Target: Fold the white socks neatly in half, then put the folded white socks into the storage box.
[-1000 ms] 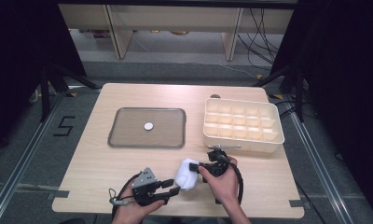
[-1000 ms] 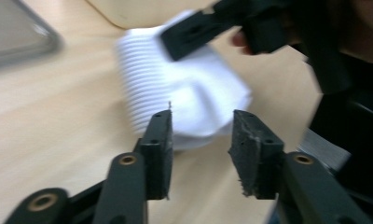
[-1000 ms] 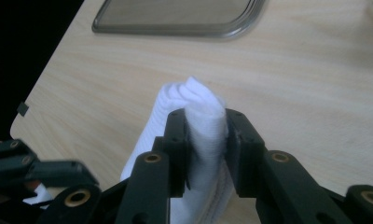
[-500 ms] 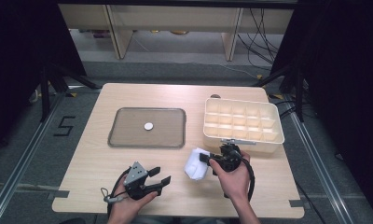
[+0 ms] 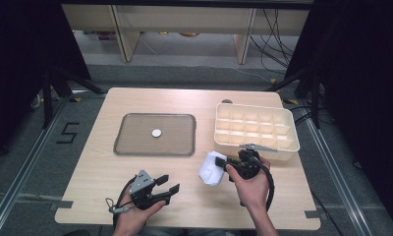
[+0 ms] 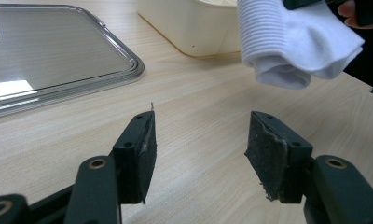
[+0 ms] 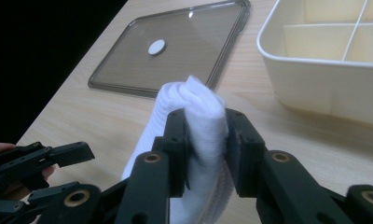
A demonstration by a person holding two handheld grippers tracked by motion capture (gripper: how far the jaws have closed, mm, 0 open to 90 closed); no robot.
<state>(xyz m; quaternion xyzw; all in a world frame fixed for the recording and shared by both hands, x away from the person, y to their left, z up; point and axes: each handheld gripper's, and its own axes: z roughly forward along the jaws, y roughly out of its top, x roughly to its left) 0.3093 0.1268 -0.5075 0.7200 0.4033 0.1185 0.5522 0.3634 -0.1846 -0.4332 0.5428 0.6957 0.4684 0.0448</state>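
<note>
So my right gripper point(image 5: 226, 166) is clamped on the folded white sock point(image 5: 211, 168), pads squeezing it from both sides, and it's hanging just above the wooden table point(image 5: 106, 162) right in front of the cream divider box point(image 5: 256, 129), which sits at about 2 o'clock from it. My left gripper point(image 5: 166, 185) is down at roughly 7 o'clock from the sock, its jaws have just been opening and now stand wide apart with nothing between them. The clear tray point(image 5: 155, 134) with the little white disc point(image 5: 156, 132) sits off at about 10 o'clock from the sock.
</note>
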